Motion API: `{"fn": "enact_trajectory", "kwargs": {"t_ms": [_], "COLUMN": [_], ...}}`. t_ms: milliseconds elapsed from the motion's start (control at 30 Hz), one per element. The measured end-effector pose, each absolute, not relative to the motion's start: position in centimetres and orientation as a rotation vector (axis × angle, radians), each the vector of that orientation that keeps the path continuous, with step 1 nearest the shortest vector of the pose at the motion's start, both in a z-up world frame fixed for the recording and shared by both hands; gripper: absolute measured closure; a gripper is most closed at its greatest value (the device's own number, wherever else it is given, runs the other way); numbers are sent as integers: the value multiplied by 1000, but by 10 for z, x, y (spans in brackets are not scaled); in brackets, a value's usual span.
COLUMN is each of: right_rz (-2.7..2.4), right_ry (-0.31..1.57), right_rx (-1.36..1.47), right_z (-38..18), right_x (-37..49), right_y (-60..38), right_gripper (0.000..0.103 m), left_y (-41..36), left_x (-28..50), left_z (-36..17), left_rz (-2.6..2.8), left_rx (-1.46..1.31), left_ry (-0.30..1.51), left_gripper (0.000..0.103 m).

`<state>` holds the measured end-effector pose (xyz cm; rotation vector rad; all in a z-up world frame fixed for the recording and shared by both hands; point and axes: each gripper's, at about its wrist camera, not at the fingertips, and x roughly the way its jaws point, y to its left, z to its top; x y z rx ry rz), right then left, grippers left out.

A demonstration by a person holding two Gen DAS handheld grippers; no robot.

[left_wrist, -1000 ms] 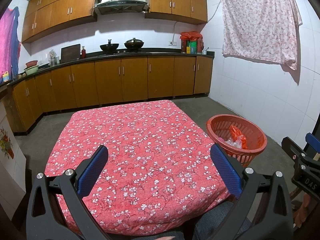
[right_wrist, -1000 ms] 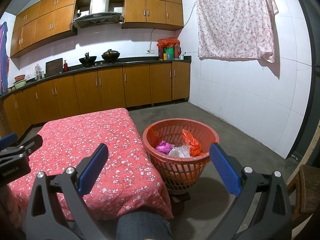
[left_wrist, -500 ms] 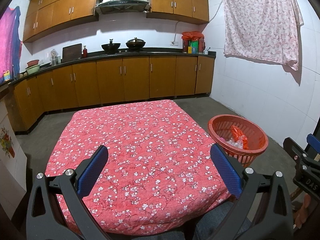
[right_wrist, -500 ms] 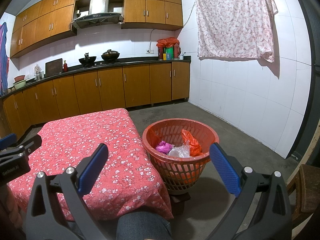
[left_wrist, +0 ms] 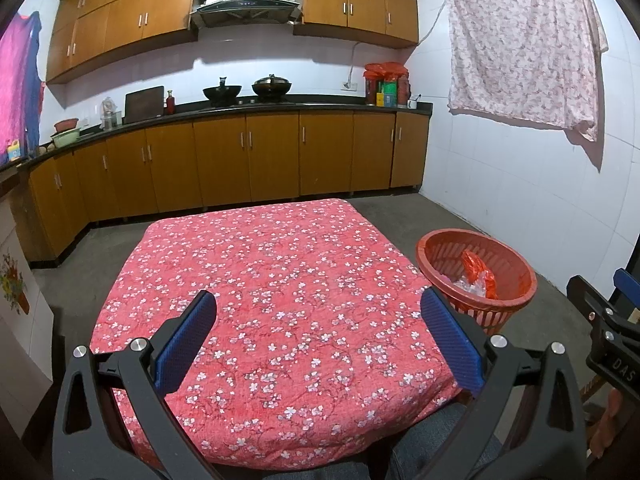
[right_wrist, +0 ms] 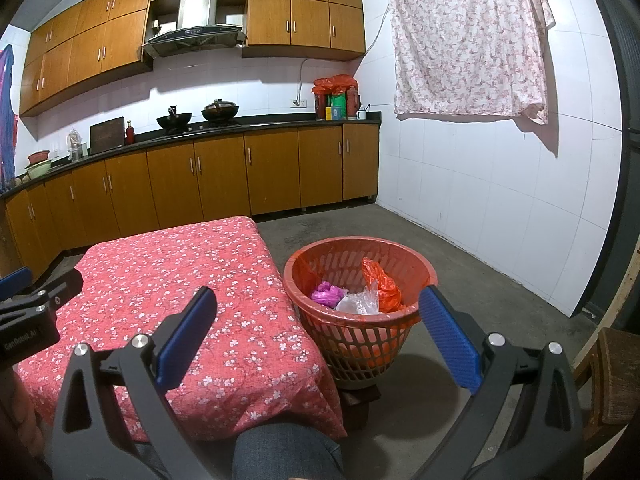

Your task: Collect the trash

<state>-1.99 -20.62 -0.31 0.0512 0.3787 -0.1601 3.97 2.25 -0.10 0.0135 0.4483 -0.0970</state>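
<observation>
An orange plastic basket (right_wrist: 416, 272) stands on the floor right of the table; it also shows in the left wrist view (left_wrist: 516, 268). Inside lie an orange bag (right_wrist: 384, 284), a purple wad (right_wrist: 328, 292) and clear plastic (right_wrist: 358, 302). The table wears a red flowered cloth (left_wrist: 276, 280) with nothing on it. My left gripper (left_wrist: 318, 314) is open and empty above the table's near edge. My right gripper (right_wrist: 318, 314) is open and empty, held near the basket's front. Each gripper shows at the edge of the other's view.
Wooden kitchen cabinets (left_wrist: 248, 160) and a counter with woks run along the back wall. A flowered sheet (left_wrist: 516, 44) hangs on the white tiled right wall. A wooden chair (right_wrist: 616, 372) stands at the far right. My jeans-clad knee (right_wrist: 280, 452) is below the table edge.
The left wrist view has shifted slightly; the table and basket sit a touch higher and farther. Both grippers stay open and empty.
</observation>
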Motion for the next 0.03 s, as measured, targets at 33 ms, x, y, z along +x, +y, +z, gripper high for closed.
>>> {"fn": "enact_trajectory", "kwargs": {"t_ms": [33], "right_rz": [-160], "right_ry": [378], "right_rx": [52], "right_z": [-3], "right_x": [-20], "right_y": [-206], "right_gripper": [4], "left_y": [23], "left_x": [40], "left_z": [-1], "left_rz": [-99], "left_rx": [14], "left_ry": [448], "left_gripper": [2]}}
